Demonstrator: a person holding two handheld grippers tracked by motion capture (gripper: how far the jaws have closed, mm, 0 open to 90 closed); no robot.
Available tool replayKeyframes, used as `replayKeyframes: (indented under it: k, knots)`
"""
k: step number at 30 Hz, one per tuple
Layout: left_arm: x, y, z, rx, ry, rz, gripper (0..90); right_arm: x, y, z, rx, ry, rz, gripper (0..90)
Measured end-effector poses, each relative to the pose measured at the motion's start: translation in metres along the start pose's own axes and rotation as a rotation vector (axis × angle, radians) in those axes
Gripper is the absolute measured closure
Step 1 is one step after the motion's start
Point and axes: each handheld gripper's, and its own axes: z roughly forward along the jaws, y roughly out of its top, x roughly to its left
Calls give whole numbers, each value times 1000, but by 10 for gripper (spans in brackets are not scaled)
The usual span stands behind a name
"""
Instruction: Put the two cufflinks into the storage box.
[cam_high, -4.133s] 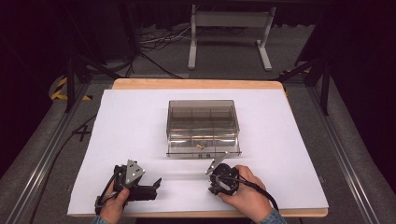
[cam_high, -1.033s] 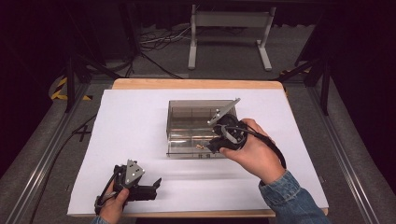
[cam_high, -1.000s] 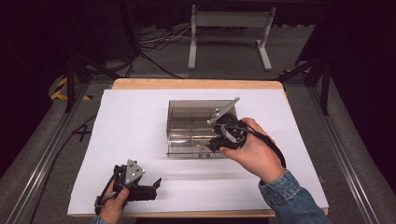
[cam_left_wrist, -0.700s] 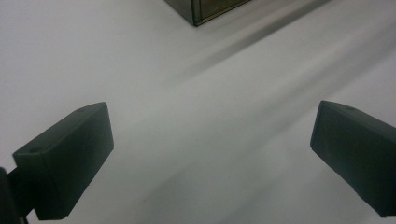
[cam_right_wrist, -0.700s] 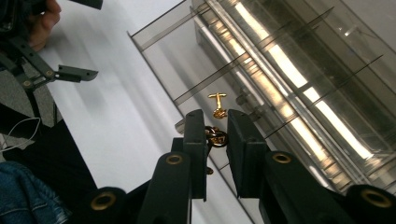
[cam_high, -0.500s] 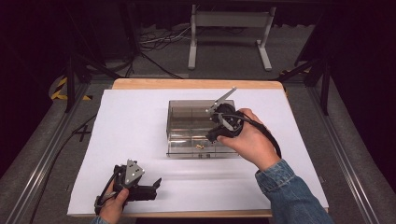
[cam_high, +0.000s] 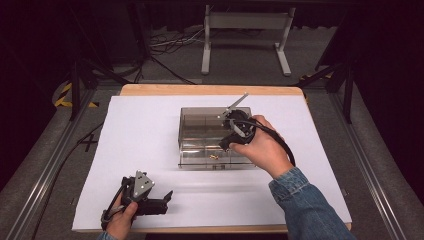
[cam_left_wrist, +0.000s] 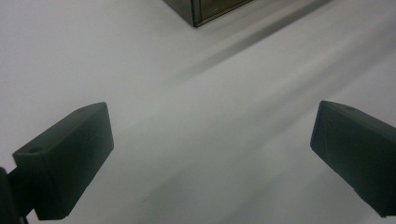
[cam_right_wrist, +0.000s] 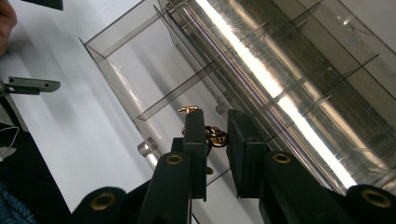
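The right gripper (cam_right_wrist: 217, 135) has its two black jaws drawn close together, with a small gold-coloured metal piece (cam_right_wrist: 215, 136) caught in the narrow gap between them; it looks like a ring or a link, but its exact kind cannot be told. Just beyond the jaw tips a second gold piece (cam_right_wrist: 187, 109) lies on the floor of a compartment of the clear plastic organizer box (cam_right_wrist: 140, 105). The box is of smoky transparent plastic, split by thin partitions into several compartments, and a bright strip of reflected light runs along its middle.

In the high view the right gripper (cam_high: 227, 142) hangs over the box (cam_high: 192, 135), tilted down into it, with the right hand (cam_high: 262, 147) wrapped round its body and a denim sleeve (cam_high: 305, 205) behind. A small gold item (cam_high: 214, 157) shows in the front row of the box, near its front wall.

The left gripper (cam_left_wrist: 210, 154) has its jaws spread wide apart with nothing between them, pointing across bare white paper (cam_left_wrist: 187, 93) toward a corner of the box. In the high view it (cam_high: 167, 196) lies low at the near left edge of the tabletop (cam_high: 200, 90), held by the left hand (cam_high: 122, 220), well apart from the box. The white paper (cam_high: 140, 130) covers most of the wooden tabletop.
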Motion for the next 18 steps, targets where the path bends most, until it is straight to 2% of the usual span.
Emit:
replayKeyframes:
  k: [18]
  knots:
    - [0, 0, 0, 1, 1, -1, 1, -2, -3, 23, 59, -2, 6, 778]
